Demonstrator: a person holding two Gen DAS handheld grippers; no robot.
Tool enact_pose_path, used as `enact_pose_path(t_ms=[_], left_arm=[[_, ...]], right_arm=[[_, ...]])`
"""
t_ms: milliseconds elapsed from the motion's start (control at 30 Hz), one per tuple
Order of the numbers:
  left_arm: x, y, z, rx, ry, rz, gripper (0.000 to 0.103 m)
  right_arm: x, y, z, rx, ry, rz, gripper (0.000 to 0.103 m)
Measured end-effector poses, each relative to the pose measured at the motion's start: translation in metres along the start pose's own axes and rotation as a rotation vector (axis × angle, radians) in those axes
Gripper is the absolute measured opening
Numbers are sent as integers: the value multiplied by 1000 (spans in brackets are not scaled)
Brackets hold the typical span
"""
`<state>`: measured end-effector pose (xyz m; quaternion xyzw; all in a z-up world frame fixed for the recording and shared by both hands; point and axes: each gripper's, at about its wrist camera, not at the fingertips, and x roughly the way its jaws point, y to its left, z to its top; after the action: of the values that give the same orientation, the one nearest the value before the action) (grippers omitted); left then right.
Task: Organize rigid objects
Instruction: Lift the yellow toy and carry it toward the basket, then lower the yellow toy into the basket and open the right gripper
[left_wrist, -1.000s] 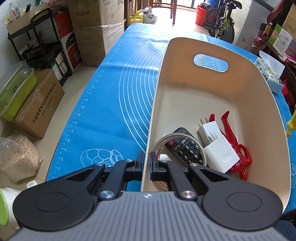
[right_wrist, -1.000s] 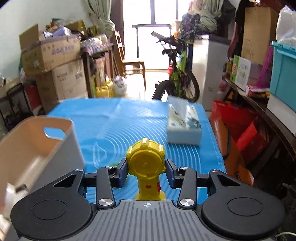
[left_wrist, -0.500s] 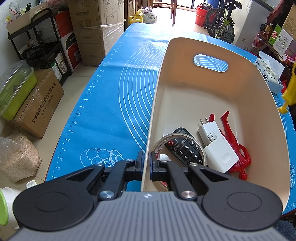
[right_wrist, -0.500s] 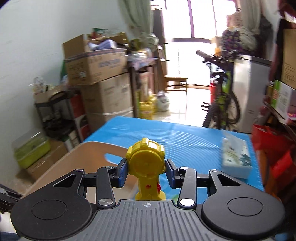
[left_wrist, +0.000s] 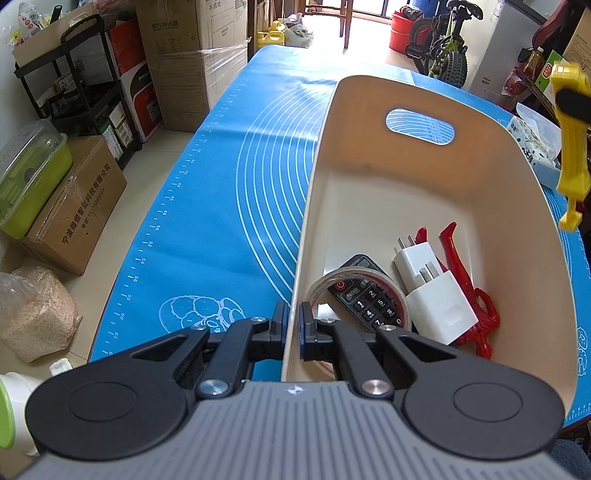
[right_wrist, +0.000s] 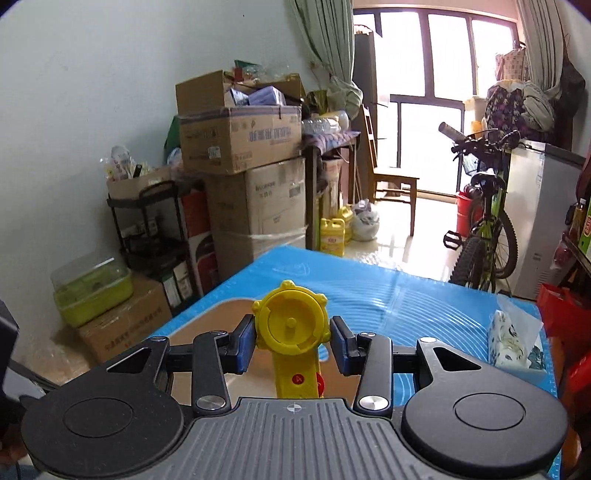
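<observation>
A: What does the right hand-held gripper (right_wrist: 291, 345) have?
B: A yellow toy tool (right_wrist: 291, 332), pinched at its round knobbed head between both blue pads (right_wrist: 245, 343).
A: And under it?
B: The beige bin (right_wrist: 207, 325), on the blue mat (right_wrist: 406, 299) covering the counter.
A: Anything else on the mat?
B: A tissue box (right_wrist: 517, 349), well to the right.

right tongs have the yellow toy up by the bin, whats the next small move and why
Probably lower the right tongs and release the yellow toy into the bin. The toy hangs above the bin's right rim, while the left tongs clamp the near wall, steadying it. Aim for the bare far floor, beyond the remote and chargers.
</observation>
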<state>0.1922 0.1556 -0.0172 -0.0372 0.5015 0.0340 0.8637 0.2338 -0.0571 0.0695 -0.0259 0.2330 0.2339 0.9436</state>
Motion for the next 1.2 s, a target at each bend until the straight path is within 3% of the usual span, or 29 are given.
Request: enact_pose_path(t_ms=[267,500,833,933,1033,1200], left_arm=[[0,0,0,0,0,1,6],[0,0,0,0,0,0,6],[-1,0,0,1,-2,-2,6],[0,0,0,1,1,3,6],[0,1,0,2,1,3,6],[0,1,1,2,1,4,6]], right_arm=[[13,21,-5,-14,50,74,49],[49,51,-34,-53,197,125,49],[86,62,-64,-34,403,116,49],[85,56,-62,-2,407,125,51],[79,50,-59,13,399,119,68],[57,30,-41,48,306,100,74]])
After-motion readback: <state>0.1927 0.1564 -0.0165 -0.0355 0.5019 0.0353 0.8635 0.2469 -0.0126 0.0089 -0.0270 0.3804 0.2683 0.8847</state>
